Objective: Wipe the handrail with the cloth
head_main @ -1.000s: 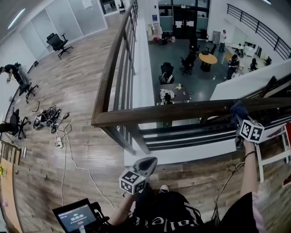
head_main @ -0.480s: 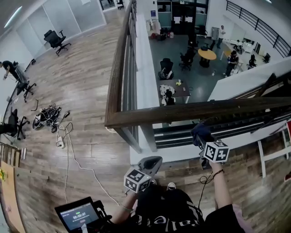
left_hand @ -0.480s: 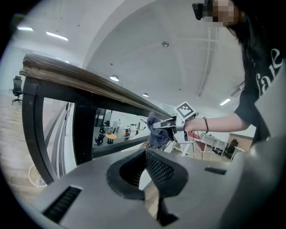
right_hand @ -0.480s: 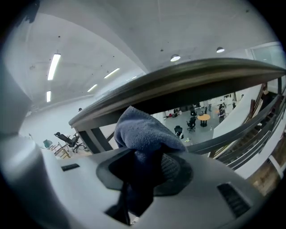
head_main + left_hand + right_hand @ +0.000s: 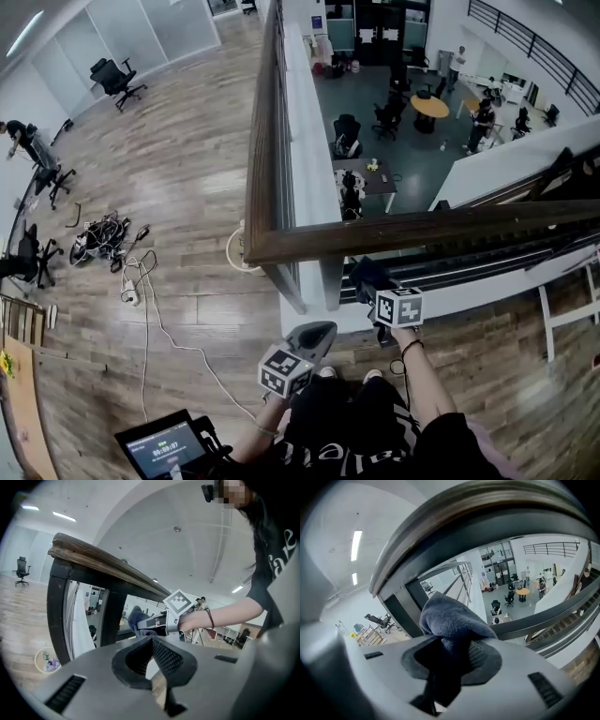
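presently, item one: right gripper [image 5: 452, 663], jaws closed on the cloth [image 5: 452, 620], a blue-grey wad bulging out past the tips. grip looks deep and sound.

item two: cloth position. in the head view the cloth [image 5: 366, 275] sits just under the near rail [image 5: 441, 228], close to the corner where it meets the side rail [image 5: 262, 141]. the right gripper view shows the rail [image 5: 487, 506] arching above the wad, apparently apart from it; contact cannot be confirmed.

item three: left gripper [image 5: 317, 333], jaws together on nothing, held low near the person's body, well clear of the rail.

handling notes, as judgement:
- lift the wad onto the wooden top face before any stroke; wiping from below would only reach the dark metal under it.
- press enough to flatten the bulge, so a broad patch of cloth bears on the wood, not the jaw tips.
- run along the grain in one line, right up to the corner joint.
- keep the clamp firm; a loose cloth could drop over the edge to the floor below.
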Demonstrator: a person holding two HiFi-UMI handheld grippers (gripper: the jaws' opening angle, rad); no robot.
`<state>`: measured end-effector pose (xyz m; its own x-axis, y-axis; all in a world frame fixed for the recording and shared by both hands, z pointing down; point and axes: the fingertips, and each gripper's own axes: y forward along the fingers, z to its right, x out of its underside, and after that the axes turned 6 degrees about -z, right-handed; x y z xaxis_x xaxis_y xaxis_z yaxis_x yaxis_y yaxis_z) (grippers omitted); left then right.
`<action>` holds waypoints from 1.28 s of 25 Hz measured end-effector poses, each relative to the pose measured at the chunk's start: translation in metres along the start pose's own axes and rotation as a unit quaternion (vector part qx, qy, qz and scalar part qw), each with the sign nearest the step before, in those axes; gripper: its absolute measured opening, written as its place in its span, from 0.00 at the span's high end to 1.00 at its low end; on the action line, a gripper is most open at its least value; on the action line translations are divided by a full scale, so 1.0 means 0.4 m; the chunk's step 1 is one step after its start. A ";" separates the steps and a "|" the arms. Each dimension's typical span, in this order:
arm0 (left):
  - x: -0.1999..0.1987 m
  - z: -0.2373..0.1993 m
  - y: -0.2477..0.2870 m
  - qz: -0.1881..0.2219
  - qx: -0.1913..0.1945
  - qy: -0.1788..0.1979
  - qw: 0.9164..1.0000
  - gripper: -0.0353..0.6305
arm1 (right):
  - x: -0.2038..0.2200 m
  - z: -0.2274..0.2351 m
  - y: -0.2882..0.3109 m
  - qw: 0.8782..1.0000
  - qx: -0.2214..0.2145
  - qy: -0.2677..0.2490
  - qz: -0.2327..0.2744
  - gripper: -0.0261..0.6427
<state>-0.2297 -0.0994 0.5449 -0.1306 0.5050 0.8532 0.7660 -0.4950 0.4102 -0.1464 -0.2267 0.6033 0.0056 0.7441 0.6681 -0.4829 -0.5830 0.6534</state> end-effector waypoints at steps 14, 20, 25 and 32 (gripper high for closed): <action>-0.035 -0.041 0.079 -0.001 -0.046 0.003 0.999 0.94 | -0.006 0.093 0.114 0.999 0.007 -0.025 -0.042 0.81; -0.045 0.035 0.277 -0.019 -0.054 -0.018 0.998 0.94 | -0.027 0.319 0.042 1.000 -0.001 -0.012 -0.026 0.81; -0.067 0.124 0.472 -0.032 -0.040 0.000 0.999 0.94 | -0.031 0.565 -0.038 1.000 0.020 0.008 -0.015 0.81; -0.137 0.208 0.536 -0.045 -0.010 0.004 0.999 0.94 | -0.096 0.730 -0.178 0.998 0.055 0.028 0.006 0.81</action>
<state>-0.0061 -0.1742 0.5592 -0.2023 0.5426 0.8153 0.7381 -0.4627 0.4910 0.1435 -0.3090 0.6349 -0.0500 0.7521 0.6572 -0.3844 -0.6218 0.6823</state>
